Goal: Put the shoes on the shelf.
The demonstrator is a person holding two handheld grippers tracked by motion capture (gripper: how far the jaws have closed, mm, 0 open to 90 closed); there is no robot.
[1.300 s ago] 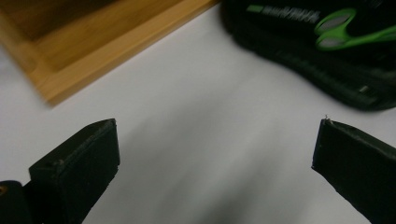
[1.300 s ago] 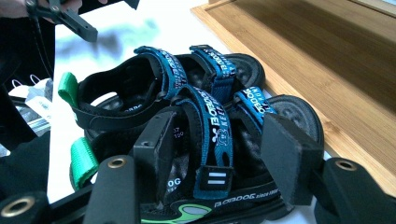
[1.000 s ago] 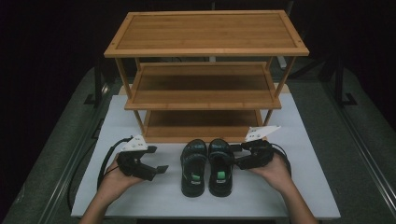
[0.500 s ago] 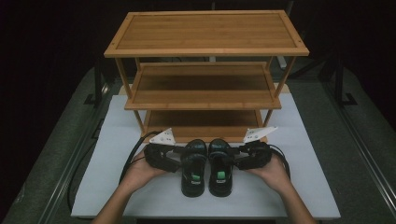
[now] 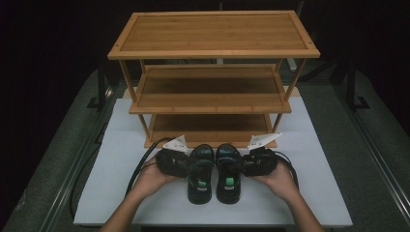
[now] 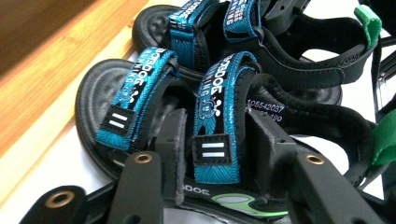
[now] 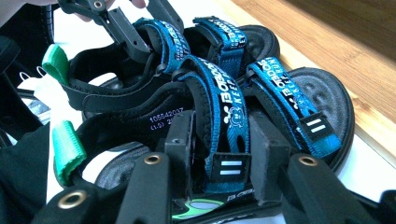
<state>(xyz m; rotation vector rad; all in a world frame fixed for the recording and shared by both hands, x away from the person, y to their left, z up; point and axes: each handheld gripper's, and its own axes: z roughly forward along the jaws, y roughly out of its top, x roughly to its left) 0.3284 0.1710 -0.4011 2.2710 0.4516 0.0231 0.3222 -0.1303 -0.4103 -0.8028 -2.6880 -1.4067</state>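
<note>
Two black sandals with blue straps lie side by side on the white table, the left sandal (image 5: 200, 181) beside the right sandal (image 5: 228, 181). My left gripper (image 5: 189, 166) reaches in from the left. In the left gripper view its jaws (image 6: 217, 154) straddle the near sandal's middle blue strap (image 6: 215, 107). They have just been closing, and the pads stand close beside the strap. My right gripper (image 5: 244, 165) comes in from the right. In the right gripper view its jaws (image 7: 227, 154) straddle the right sandal's strap (image 7: 224, 107) the same way and have also been closing.
A three-tier bamboo shoe rack (image 5: 212, 87) stands just behind the sandals, its bottom shelf (image 5: 210, 124) at toe level. The white table (image 5: 319, 159) has free room left and right of the hands. A black cable (image 5: 140, 166) trails from the left gripper.
The left hand has moved right from open table up to the left sandal. The right hand has stayed at the right sandal.
</note>
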